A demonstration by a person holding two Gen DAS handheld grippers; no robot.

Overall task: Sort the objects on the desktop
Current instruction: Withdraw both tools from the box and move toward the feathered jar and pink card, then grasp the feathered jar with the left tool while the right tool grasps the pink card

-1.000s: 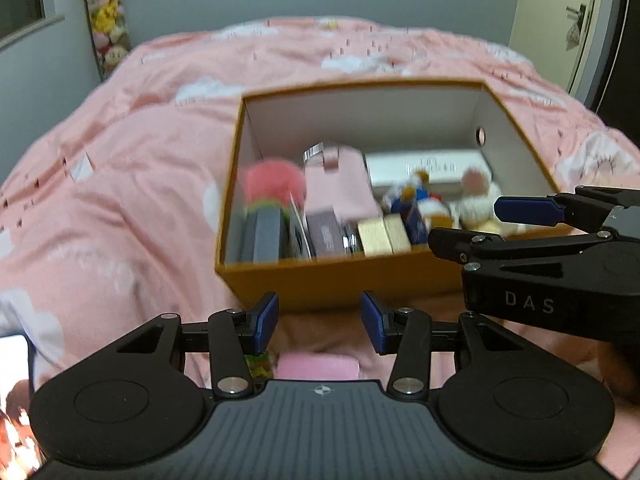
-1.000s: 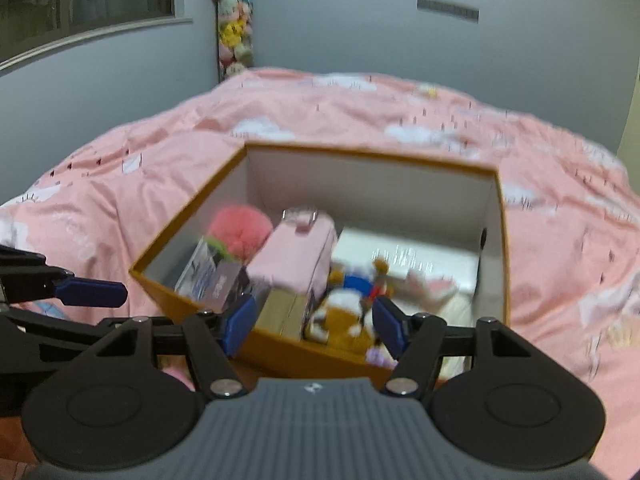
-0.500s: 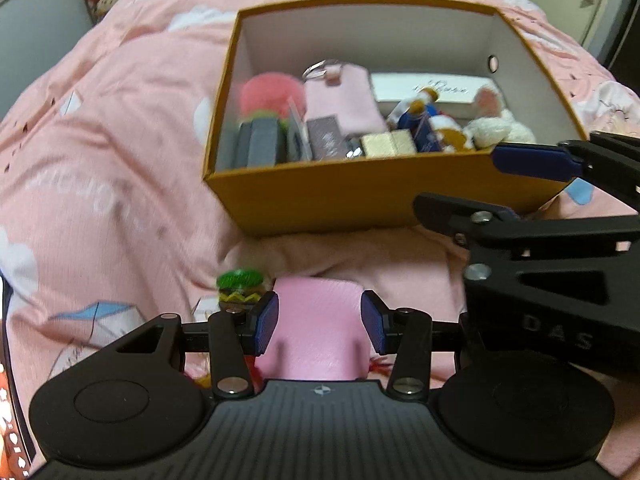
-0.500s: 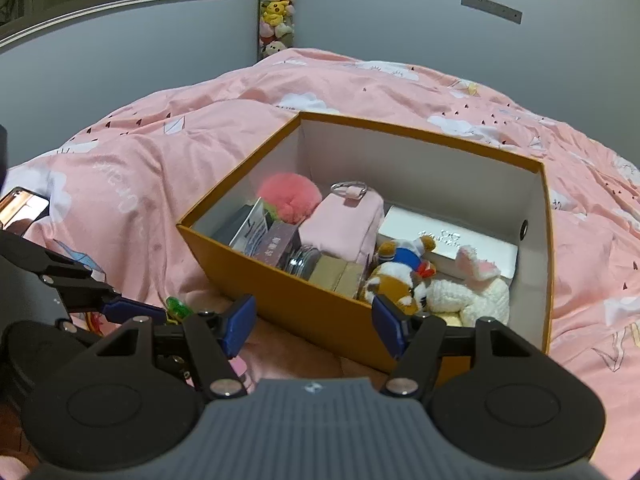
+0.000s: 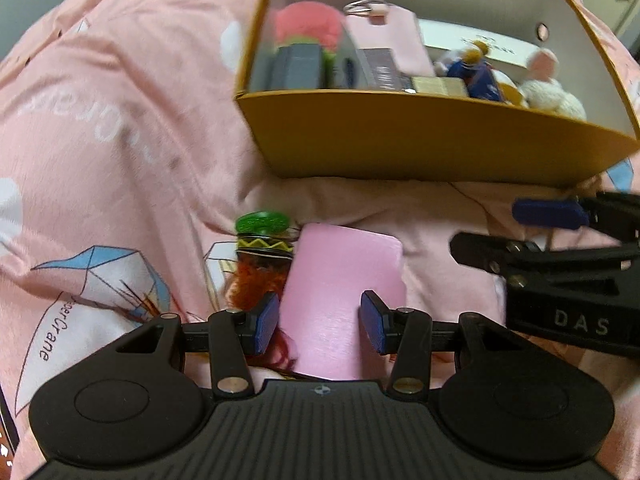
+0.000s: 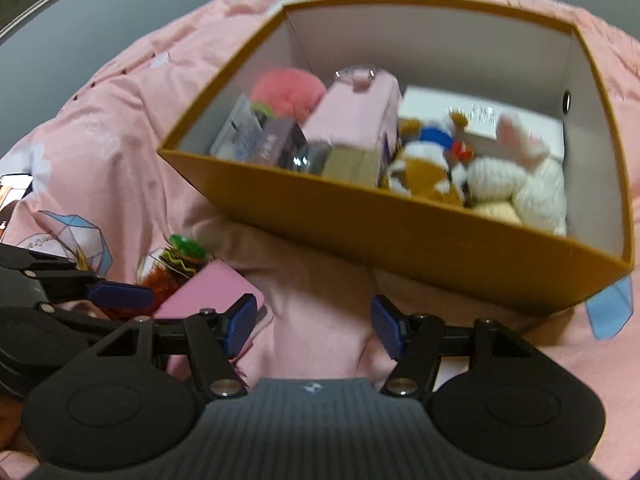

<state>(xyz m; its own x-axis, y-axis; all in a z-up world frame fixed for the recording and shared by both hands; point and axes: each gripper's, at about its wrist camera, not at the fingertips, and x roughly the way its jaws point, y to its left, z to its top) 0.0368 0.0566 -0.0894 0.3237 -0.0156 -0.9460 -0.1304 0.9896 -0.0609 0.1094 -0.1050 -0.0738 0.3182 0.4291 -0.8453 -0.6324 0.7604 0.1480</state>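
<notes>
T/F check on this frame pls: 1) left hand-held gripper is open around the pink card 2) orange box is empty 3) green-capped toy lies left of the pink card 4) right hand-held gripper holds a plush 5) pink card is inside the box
1) True. The left hand-held gripper is open, with the pink card between its pads, not clamped.
2) False. The orange box holds plush toys, a pink pouch and small boxes.
3) True. The green-capped toy lies against the card's left edge.
4) False. The right hand-held gripper is open and holds nothing; only bedding lies between its pads.
5) False. The card lies on the pink bedding in front of the box.
</notes>
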